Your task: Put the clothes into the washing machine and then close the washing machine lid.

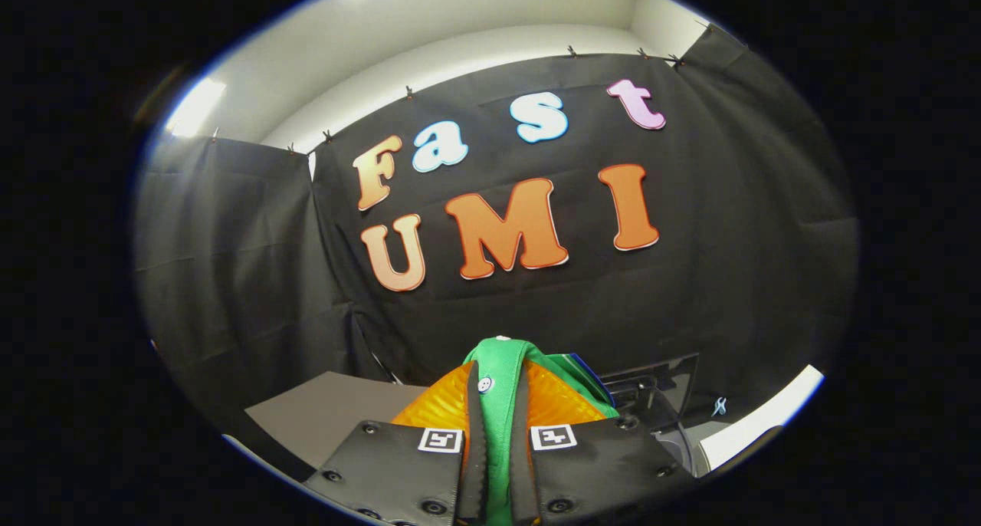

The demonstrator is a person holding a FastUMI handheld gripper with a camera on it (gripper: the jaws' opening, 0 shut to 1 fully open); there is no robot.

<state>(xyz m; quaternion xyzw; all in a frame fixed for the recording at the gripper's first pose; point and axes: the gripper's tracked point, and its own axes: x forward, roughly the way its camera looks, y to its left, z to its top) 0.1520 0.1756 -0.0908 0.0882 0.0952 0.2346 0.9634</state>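
Green cloth (502, 403) pinched between both fingers of gripper (498, 472), long axis running straight ahead, held up high. Washer (659, 388) low, just beyond and right of fingertips, past the grey counter's (322, 411) far right corner. Probably needs a rightward, downward carry.

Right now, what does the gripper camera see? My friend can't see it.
The gripper is shut on a green cloth, lifted before the black booth wall. The washing machine sits just beyond, to the right.
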